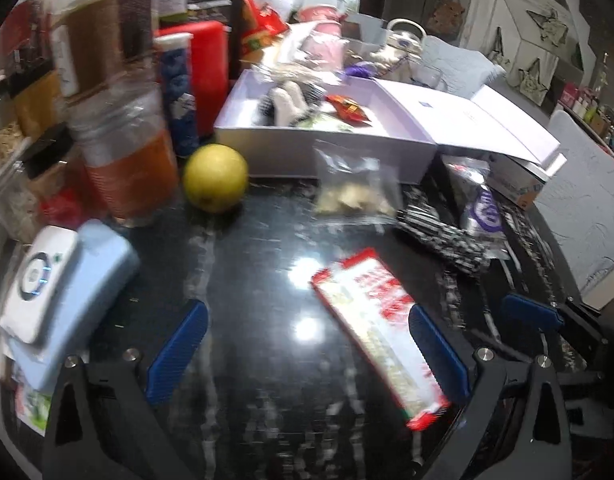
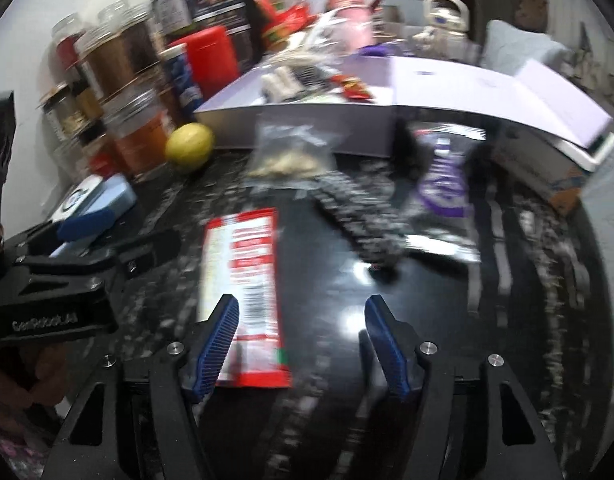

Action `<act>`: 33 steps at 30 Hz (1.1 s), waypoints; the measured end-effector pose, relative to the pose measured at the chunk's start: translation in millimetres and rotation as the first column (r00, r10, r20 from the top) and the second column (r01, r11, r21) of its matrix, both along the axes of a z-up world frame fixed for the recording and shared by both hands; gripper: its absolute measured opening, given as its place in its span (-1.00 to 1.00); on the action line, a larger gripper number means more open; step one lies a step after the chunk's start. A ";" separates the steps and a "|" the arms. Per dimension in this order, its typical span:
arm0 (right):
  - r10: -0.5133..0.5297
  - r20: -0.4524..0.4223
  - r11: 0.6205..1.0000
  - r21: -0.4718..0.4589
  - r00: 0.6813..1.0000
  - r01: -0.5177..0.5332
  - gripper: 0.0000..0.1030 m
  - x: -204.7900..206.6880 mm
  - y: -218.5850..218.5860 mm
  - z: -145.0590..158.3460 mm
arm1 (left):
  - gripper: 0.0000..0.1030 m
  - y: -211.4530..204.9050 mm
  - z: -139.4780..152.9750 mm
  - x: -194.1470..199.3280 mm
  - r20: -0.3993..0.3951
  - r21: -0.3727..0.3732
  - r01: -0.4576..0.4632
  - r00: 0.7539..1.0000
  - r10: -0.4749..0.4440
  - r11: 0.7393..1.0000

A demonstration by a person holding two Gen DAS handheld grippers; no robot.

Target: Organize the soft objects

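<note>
A red-and-white snack packet [image 1: 371, 312] lies flat on the glossy black counter [image 1: 247, 280]. My left gripper [image 1: 311, 344] hovers over it, open, with the packet's near end by the right-hand finger and not pinched. In the right wrist view the same packet [image 2: 243, 256] reaches down beside the left-hand finger of my right gripper [image 2: 303, 336], which is open with only bare counter between its pads. Behind stands an open white box [image 1: 287, 148] holding soft items. A clear bag of nuts [image 1: 355, 188], a black-and-white patterned pouch [image 1: 439, 240] and a purple packet [image 1: 483, 208] lie before it.
A yellow fruit [image 1: 215, 178] sits left of the box. Spice jars [image 1: 123, 152] and a red container [image 1: 209, 76] crowd the left side. A light blue box with a white device [image 1: 67, 280] lies at the near left. The lid [image 1: 487, 120] rests open on the right.
</note>
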State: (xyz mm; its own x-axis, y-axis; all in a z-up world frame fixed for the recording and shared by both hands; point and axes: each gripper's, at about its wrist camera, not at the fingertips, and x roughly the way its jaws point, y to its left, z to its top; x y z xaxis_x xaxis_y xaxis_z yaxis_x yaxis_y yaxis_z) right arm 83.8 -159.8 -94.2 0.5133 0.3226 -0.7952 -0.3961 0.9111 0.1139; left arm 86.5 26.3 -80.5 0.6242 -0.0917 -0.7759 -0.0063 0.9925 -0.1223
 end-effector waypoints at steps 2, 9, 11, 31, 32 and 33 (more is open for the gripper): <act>-0.033 0.002 0.999 0.002 0.999 0.033 0.28 1.9 -14.7 1.3 | 0.98 -11.4 -2.9 2.9 -0.013 -0.017 0.019 1.000 -0.019 1.000; -0.114 0.008 0.993 0.011 0.993 0.114 0.28 0.2 -57.9 4.3 | 0.98 -42.2 -17.2 11.2 -0.080 -0.056 0.034 0.996 -0.038 0.998; -0.125 0.019 0.992 0.019 0.992 0.125 0.28 -0.8 -65.4 5.9 | 0.98 -48.8 -19.6 12.9 -0.093 -0.055 0.037 0.995 -0.042 0.998; -0.081 0.026 0.995 0.057 0.996 0.079 0.28 18.4 -57.6 6.3 | 0.09 -33.8 -32.0 7.4 -0.065 0.062 0.029 0.998 -0.025 0.998; -0.073 0.023 0.996 0.054 0.997 0.072 0.28 19.9 -54.7 5.8 | 0.05 -30.0 -31.6 7.3 -0.062 0.050 0.035 0.998 -0.032 0.998; -0.065 0.021 0.997 0.053 0.998 0.064 0.28 21.1 -51.6 5.4 | 0.04 -26.6 -31.2 7.2 -0.059 0.039 0.044 0.997 -0.041 0.998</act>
State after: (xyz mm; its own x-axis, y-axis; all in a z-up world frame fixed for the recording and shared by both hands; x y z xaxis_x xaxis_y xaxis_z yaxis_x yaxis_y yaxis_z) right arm 104.9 -211.4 -88.8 0.5523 0.3287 -0.7661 -0.3396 0.9280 0.1533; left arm 93.7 -0.3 -111.7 0.5741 -0.0855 -0.8143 0.0301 0.9961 -0.0834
